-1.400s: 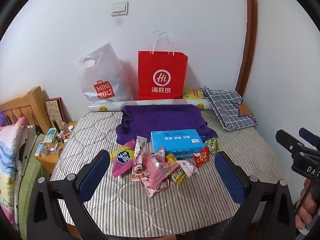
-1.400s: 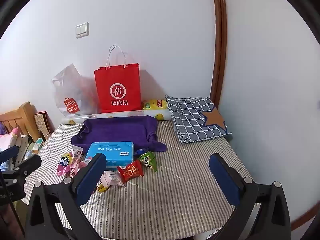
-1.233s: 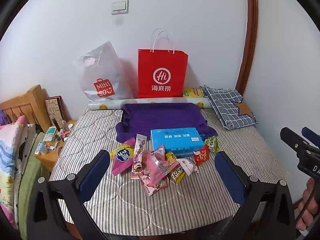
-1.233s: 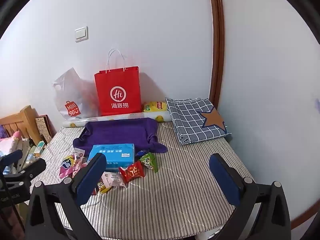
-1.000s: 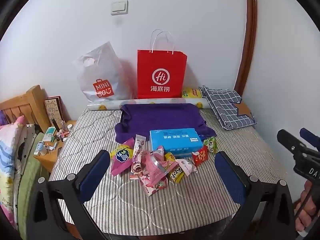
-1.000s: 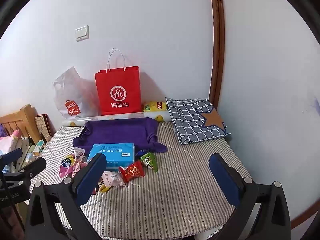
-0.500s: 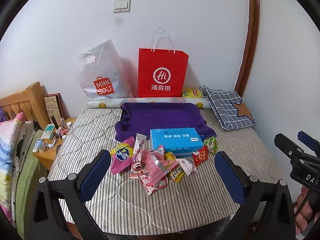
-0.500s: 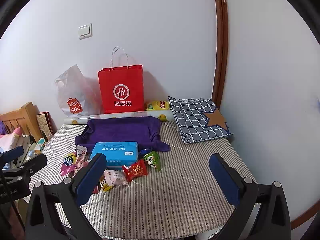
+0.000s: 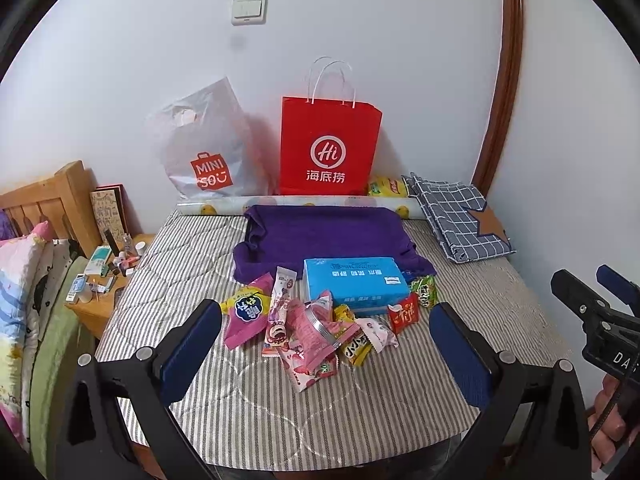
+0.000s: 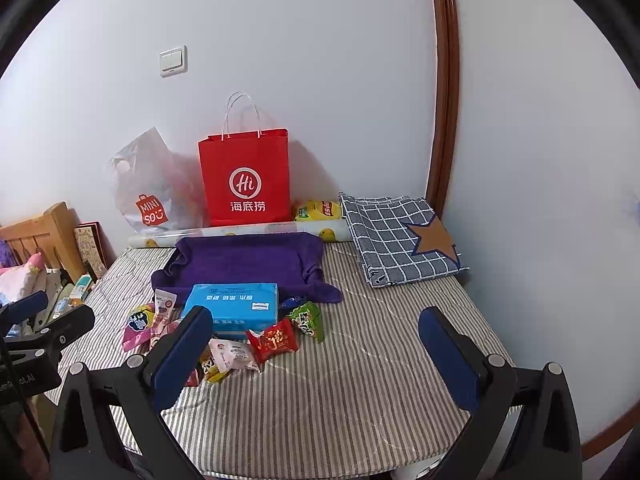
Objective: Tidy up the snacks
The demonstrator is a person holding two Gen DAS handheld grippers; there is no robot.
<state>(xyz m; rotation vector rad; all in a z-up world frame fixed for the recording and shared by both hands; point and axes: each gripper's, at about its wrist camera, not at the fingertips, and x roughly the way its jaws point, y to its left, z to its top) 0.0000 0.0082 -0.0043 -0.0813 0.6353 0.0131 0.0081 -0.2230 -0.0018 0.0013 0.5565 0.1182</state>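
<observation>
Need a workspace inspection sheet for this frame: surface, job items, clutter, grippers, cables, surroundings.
Surface: striped mattress, bare in the near part.
Job's things: snack packets piled loosely in front of and beside the blue box; red packet and green packet at the pile's right end.
Clutter: purple towel behind the box; checked cloth at the right; red paper bag and white plastic bag against the wall.
Grippers: left gripper open, empty, above the near edge; right gripper open, empty.
Cables: nothing seen.
Surroundings: wooden nightstand with small items at the left; wall switch.
</observation>
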